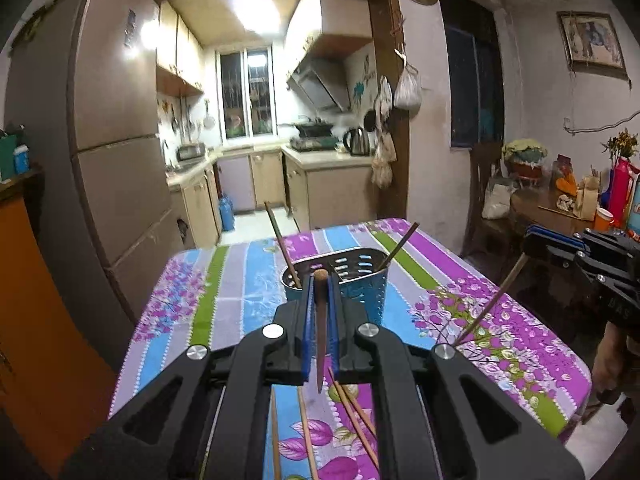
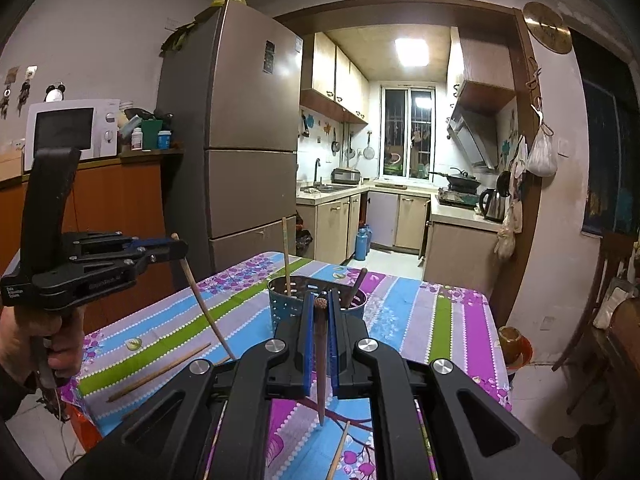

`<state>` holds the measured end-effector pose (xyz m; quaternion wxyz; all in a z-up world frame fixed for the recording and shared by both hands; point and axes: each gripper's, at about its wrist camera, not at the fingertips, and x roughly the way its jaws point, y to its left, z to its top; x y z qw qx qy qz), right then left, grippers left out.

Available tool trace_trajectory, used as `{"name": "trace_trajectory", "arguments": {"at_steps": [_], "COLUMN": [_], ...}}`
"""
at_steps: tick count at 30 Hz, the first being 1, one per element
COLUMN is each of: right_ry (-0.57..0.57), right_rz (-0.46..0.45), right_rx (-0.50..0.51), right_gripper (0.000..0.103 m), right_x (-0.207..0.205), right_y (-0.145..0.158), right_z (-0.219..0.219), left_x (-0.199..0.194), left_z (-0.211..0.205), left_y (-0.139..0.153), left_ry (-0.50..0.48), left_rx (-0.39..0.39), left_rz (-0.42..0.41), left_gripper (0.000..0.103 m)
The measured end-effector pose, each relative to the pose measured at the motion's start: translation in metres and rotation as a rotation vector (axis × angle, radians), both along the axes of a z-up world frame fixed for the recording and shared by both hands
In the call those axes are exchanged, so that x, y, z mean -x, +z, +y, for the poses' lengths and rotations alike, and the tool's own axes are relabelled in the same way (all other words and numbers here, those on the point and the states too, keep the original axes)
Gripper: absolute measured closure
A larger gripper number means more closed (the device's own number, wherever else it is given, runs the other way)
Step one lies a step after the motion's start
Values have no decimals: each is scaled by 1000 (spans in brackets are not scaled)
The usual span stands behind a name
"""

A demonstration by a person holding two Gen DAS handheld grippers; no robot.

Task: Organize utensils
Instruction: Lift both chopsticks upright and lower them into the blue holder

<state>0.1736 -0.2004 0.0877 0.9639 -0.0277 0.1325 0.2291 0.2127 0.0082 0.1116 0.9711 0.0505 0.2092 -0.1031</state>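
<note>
A perforated blue-and-metal utensil holder (image 1: 352, 276) stands on the floral tablecloth, with two chopsticks leaning in it; it also shows in the right wrist view (image 2: 296, 300). My left gripper (image 1: 321, 280) is shut on a dark brown chopstick (image 1: 321, 336), held upright just in front of the holder. My right gripper (image 2: 320, 300) is shut on another brown chopstick (image 2: 321, 360), also close before the holder. The right gripper shows at the right edge of the left view (image 1: 532, 242), the left gripper at the left of the right view (image 2: 180, 246). Several loose chopsticks (image 1: 352, 412) lie on the cloth below.
The table (image 1: 500, 320) with its striped floral cloth ends near the left and right. A fridge (image 2: 248, 140) stands behind on the left, a cluttered wooden side table (image 1: 560, 204) on the right. One chopstick (image 2: 160, 372) lies on the cloth's left part.
</note>
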Motion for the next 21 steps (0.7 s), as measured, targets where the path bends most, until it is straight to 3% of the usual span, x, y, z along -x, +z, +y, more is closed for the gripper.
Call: {"name": "trace_trajectory", "arguments": {"at_steps": [9,21], "right_ry": [11,-1], "right_rz": [26,-47], "right_rx": [2,-39], "right_gripper": [95,95], "right_x": [-31,-68], "right_y": [48,130], "right_z": [6,11], "left_x": [-22,-40], "left_z": [-1,-3], "left_y": [26,97], "left_ry": [2,31], "left_rx": [17,64], "left_rz": [20,-86], "left_gripper": [98,98]}}
